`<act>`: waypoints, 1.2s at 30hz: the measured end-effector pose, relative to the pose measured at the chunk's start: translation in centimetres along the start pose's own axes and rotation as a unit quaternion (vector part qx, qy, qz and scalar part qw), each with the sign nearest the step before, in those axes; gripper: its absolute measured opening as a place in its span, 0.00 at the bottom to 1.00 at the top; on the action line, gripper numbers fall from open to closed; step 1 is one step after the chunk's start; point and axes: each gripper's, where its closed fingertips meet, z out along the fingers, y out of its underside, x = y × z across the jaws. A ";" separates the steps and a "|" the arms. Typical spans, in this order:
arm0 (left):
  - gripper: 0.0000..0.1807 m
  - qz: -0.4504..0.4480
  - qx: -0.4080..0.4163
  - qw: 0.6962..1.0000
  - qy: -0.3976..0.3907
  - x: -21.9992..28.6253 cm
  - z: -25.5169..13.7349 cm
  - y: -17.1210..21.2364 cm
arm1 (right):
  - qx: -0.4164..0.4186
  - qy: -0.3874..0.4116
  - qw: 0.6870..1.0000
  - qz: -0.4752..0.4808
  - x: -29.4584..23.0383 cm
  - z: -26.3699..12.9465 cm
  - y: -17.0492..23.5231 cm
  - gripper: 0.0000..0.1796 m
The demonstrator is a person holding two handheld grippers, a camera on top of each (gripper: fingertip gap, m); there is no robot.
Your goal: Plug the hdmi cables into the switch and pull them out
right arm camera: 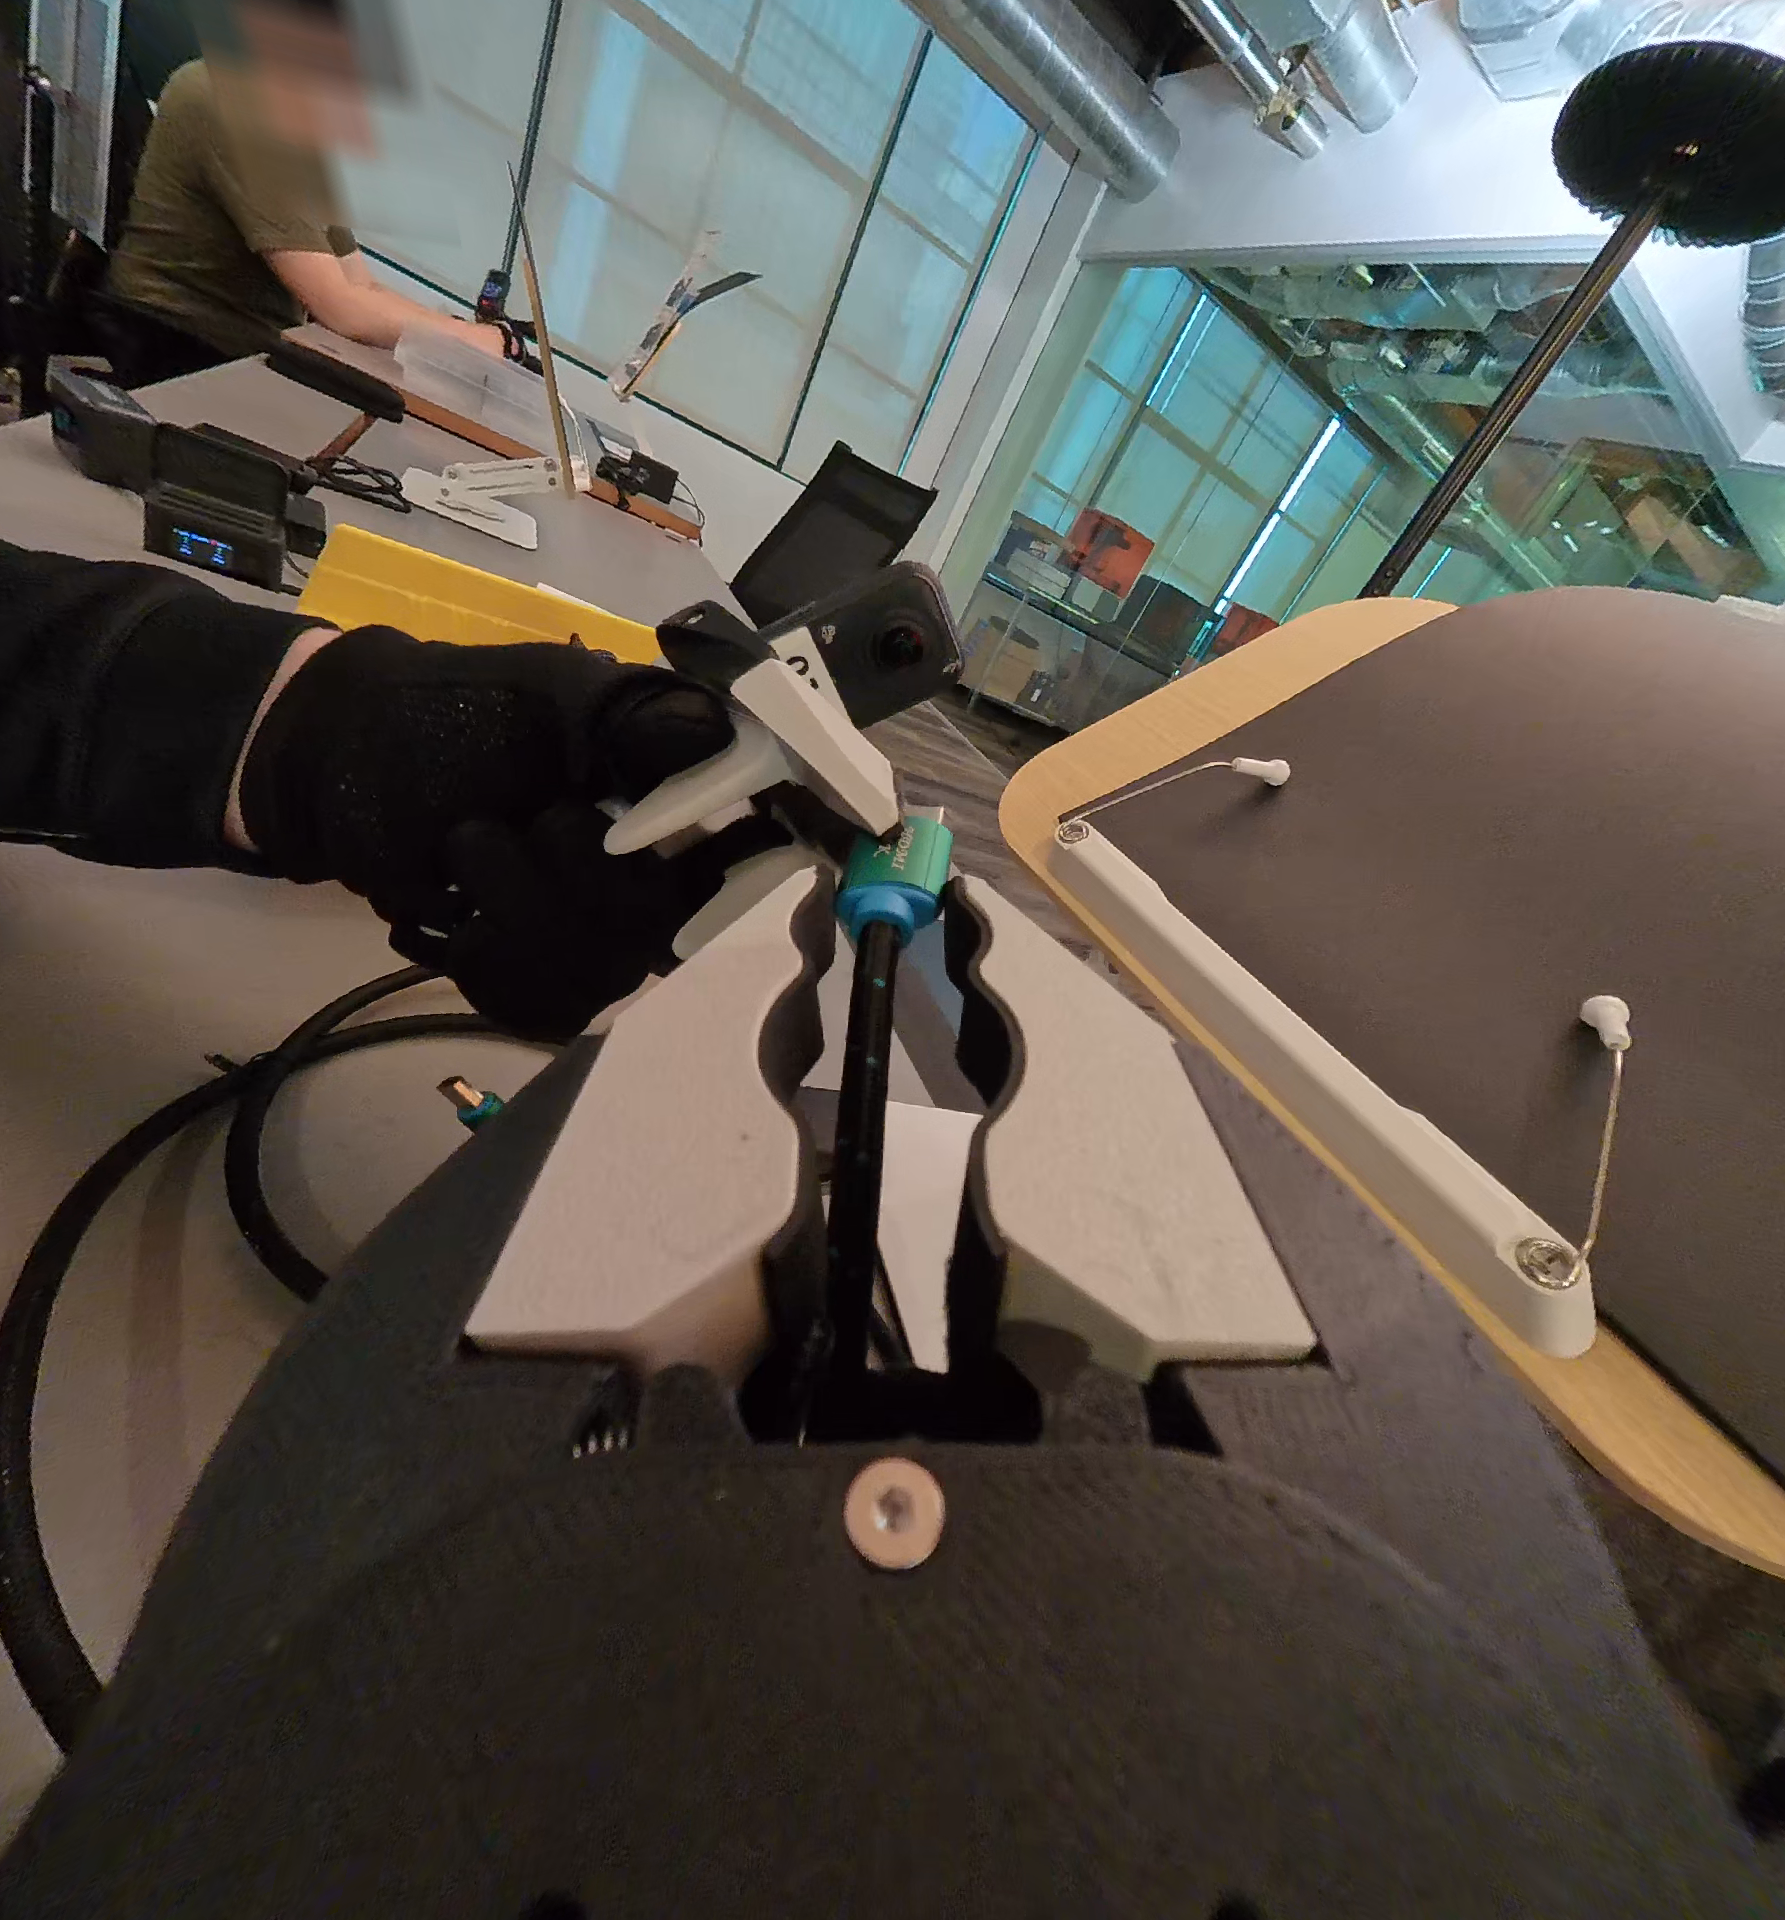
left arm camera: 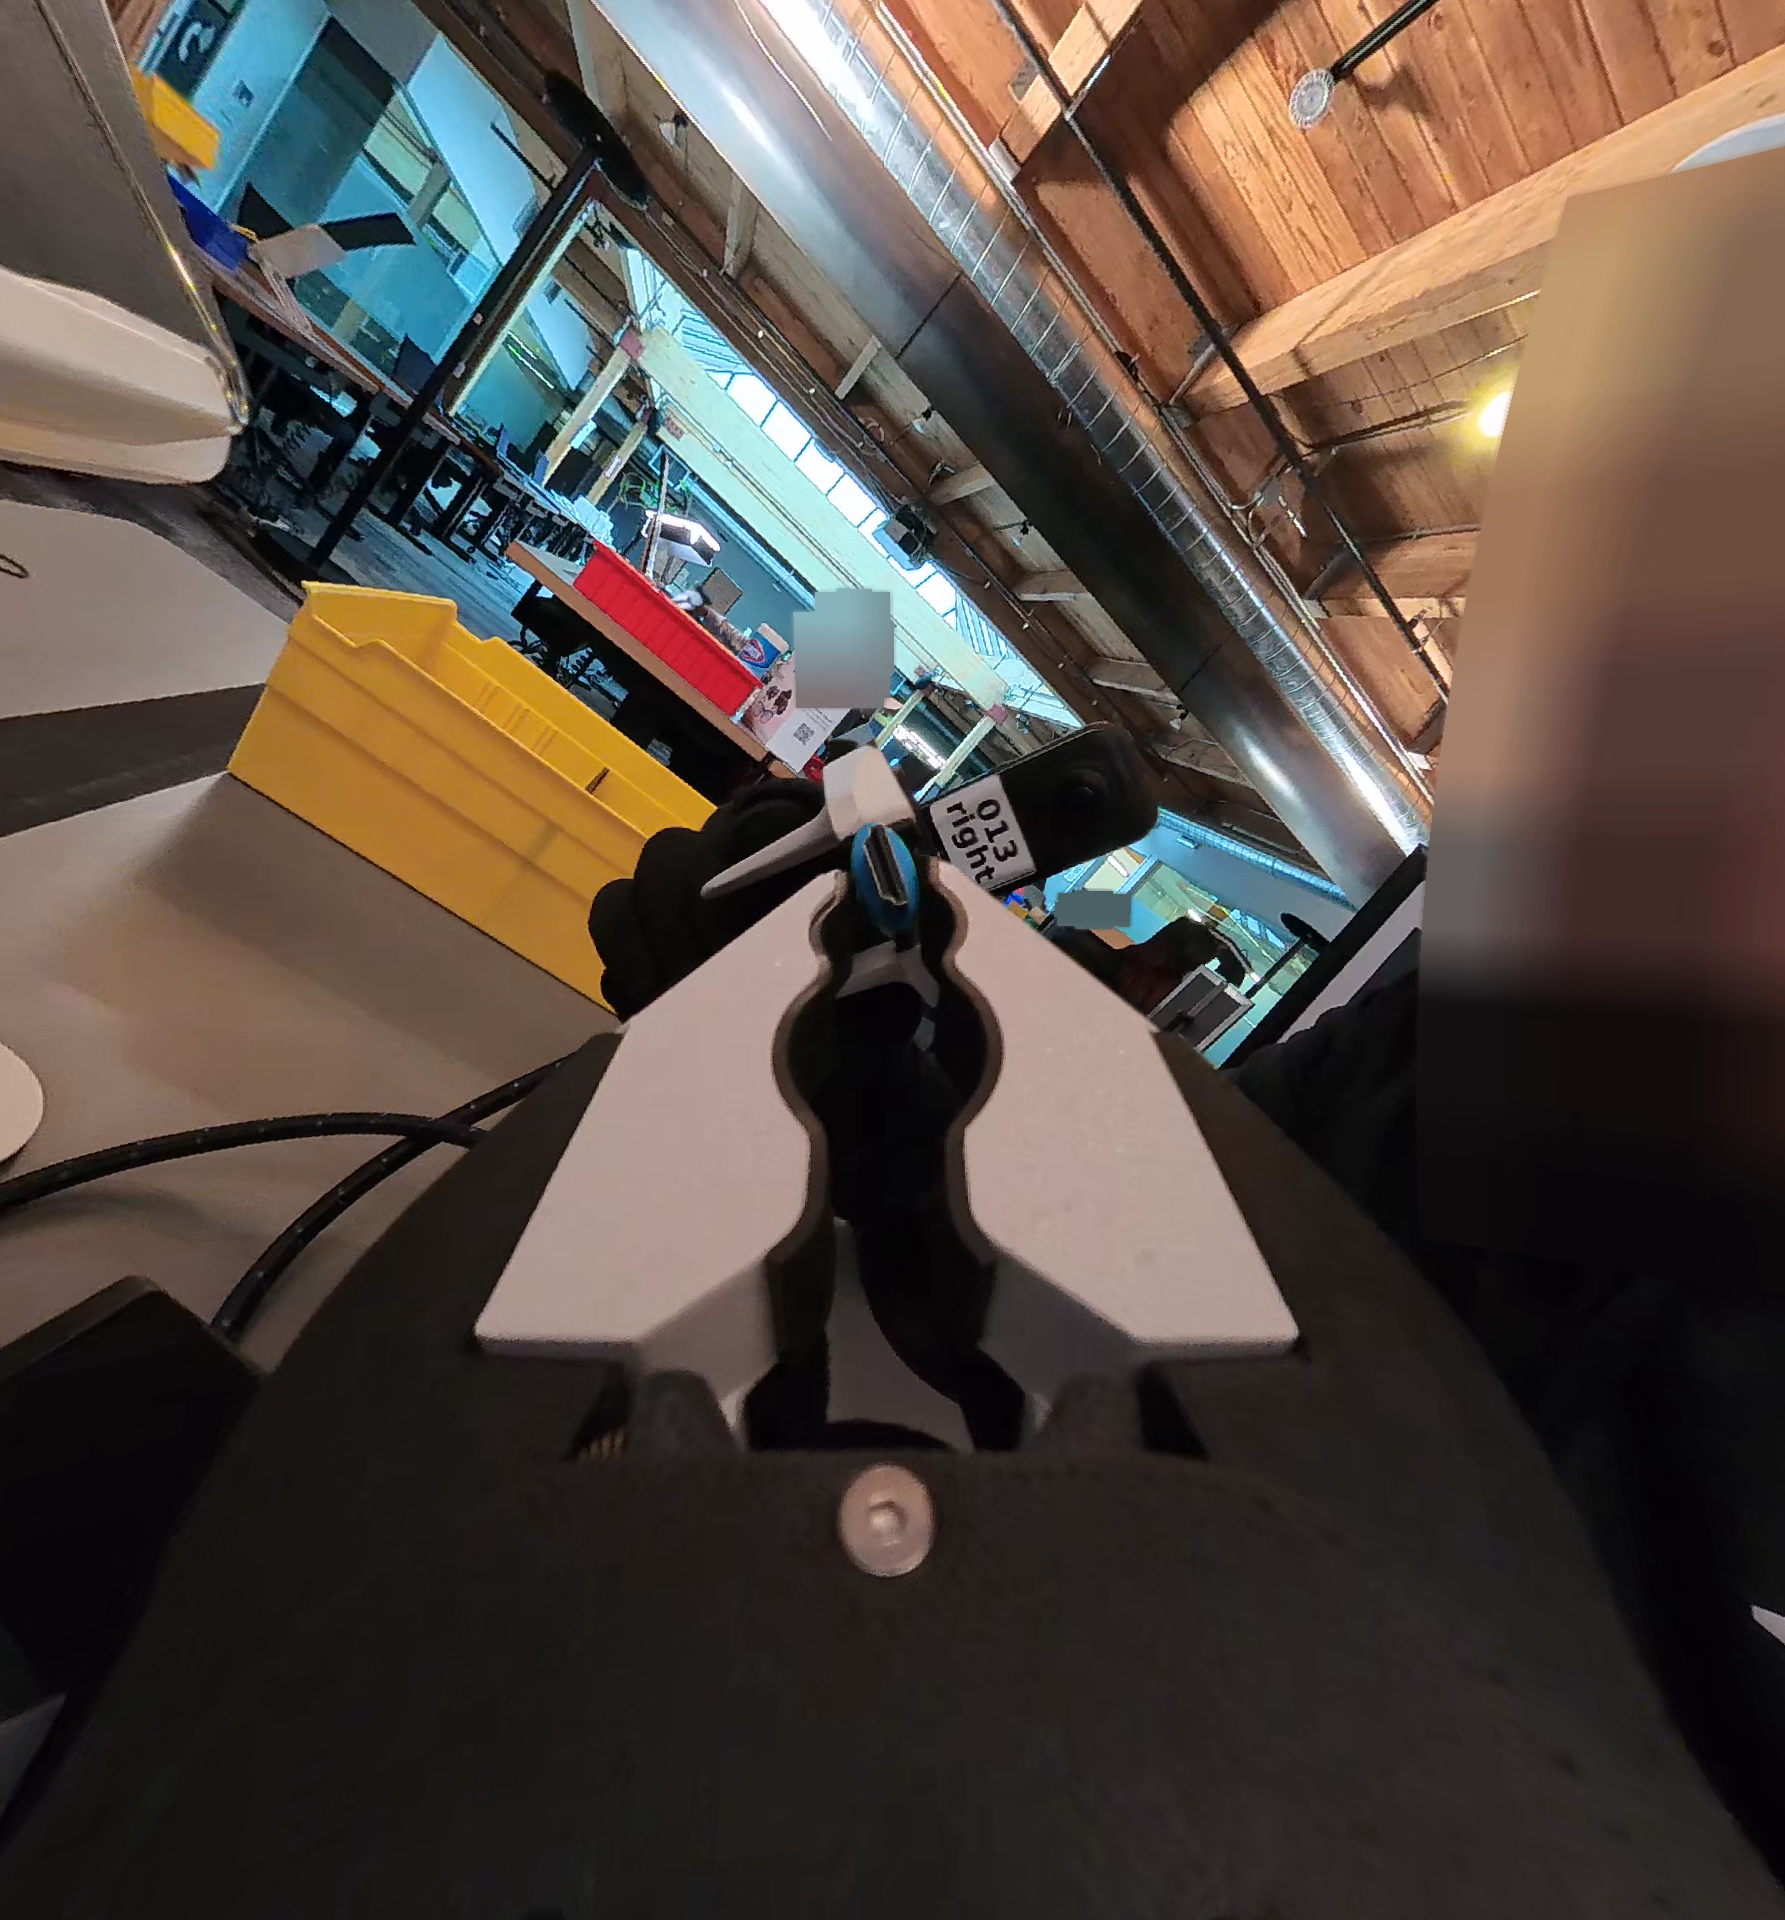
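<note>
An HDMI plug with a green body and blue collar (right arm camera: pixel 886 868) is held up off the grey table. My right gripper (right arm camera: pixel 893 904) is shut on its collar, and its black cable (right arm camera: pixel 857 1122) runs back between my fingers. My left gripper (left arm camera: pixel 888 883), in a black-gloved hand (right arm camera: pixel 472 790), comes in from the left and is closed on the same plug. In the left wrist view the plug's metal end (left arm camera: pixel 880 864) faces the camera. A second plug (right arm camera: pixel 470 1103) lies on the table. A black box (left arm camera: pixel 57 1403) sits at lower left; I cannot tell whether it is the switch.
A yellow bin (left arm camera: pixel 431 748) stands on the table behind the grippers. A wooden board with a dark mat and white clip bar (right arm camera: pixel 1283 1049) tilts at the right. Black cables (right arm camera: pixel 129 1174) coil at the left. A person sits at a far table (right arm camera: pixel 223 239). My left and right fingertips are right by each other.
</note>
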 end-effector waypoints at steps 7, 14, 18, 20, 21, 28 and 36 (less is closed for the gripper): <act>0.06 -0.005 0.010 1.000 0.007 0.0 -0.1 -0.2 | 0.002 0.007 1.000 0.004 0.1 0.1 -0.1 0.11; 0.06 -0.007 0.011 1.000 0.007 0.0 -0.1 -0.2 | 0.004 0.009 1.000 0.000 0.1 0.1 -0.2 0.11; 0.06 -0.009 0.010 1.000 0.008 0.0 -0.1 -0.2 | 0.003 0.008 1.000 -0.003 0.1 0.1 -0.1 0.11; 0.06 -0.009 0.011 1.000 0.008 0.0 -0.1 -0.2 | 0.002 0.008 1.000 -0.004 0.0 0.2 -0.1 0.11; 0.06 -0.009 0.011 1.000 0.008 0.0 -0.1 -0.2 | -0.001 0.007 1.000 -0.004 0.0 0.1 -0.1 0.11; 0.06 0.005 -0.013 1.000 -0.013 -0.3 -0.1 0.1 | -0.017 -0.010 1.000 0.002 -0.2 0.0 0.3 0.11; 0.18 0.065 -0.048 0.990 -0.115 -1.9 -1.3 -0.5 | -0.032 -0.031 0.999 0.016 -0.3 -0.3 1.0 0.11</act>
